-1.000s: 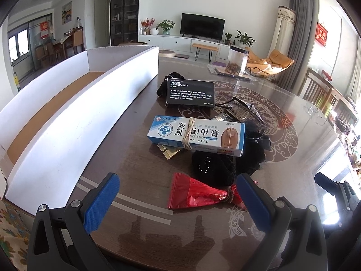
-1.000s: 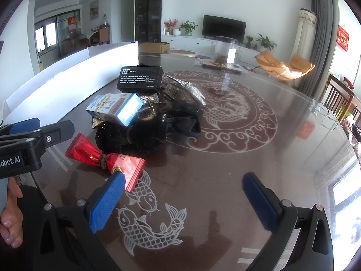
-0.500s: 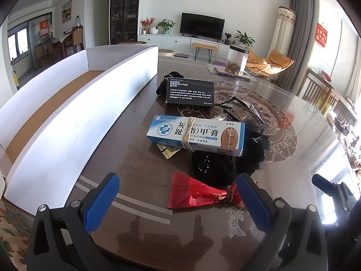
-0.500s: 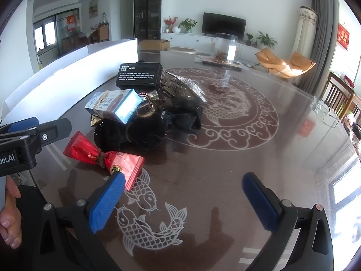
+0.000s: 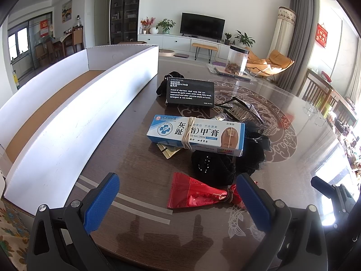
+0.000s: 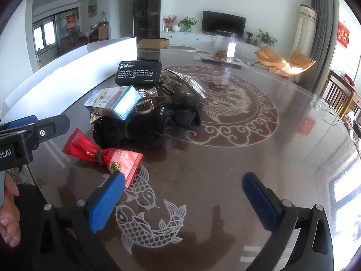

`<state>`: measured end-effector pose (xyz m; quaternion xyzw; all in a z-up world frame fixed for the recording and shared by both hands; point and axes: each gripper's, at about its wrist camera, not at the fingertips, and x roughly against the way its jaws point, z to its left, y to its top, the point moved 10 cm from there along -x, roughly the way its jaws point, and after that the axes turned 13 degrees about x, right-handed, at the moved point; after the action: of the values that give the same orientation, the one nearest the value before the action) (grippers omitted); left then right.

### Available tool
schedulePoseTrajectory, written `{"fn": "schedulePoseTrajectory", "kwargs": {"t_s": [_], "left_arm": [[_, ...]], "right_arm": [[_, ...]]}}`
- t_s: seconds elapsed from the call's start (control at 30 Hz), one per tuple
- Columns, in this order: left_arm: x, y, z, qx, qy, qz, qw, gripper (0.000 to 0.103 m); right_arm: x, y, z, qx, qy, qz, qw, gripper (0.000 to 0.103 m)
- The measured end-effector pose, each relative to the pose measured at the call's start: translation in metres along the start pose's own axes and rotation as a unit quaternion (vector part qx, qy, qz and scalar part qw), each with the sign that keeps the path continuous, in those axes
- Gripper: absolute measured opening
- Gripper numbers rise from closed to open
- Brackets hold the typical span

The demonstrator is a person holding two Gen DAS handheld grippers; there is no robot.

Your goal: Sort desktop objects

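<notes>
White cardboard tray (image 5: 67,117) on the dark glossy desk (image 6: 225,169) holds nothing visible; the sorting looks unstarted. Blue ointment carton (image 5: 196,137), black soap box (image 5: 190,92) and red foil sachet (image 5: 196,194) lie heaped beside it. Left tool (image 5: 178,201) and right tool (image 6: 180,201) hover, fingers apart, empty.

Bright daylight from the right glares on the table (image 6: 304,158); fisheye-bent edges.

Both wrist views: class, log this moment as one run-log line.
left gripper: open, empty | right gripper: open, empty | red foil packet: on table, nearest | long white cardboard box: nothing visible inside
</notes>
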<state>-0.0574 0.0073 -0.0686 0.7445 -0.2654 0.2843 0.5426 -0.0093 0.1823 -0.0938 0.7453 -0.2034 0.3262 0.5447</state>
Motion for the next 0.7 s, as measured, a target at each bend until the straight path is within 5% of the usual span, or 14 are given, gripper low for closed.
{"fn": "schedulePoseTrajectory", "kwargs": {"t_s": [0.7], "left_arm": [[0.0003,-0.0013,-0.0014,0.003,-0.002,0.001,1.0000,0.103]], "right_arm": [[-0.0030,-0.0026,0.0026,0.000,0.008,0.006,1.000,0.103]]}}
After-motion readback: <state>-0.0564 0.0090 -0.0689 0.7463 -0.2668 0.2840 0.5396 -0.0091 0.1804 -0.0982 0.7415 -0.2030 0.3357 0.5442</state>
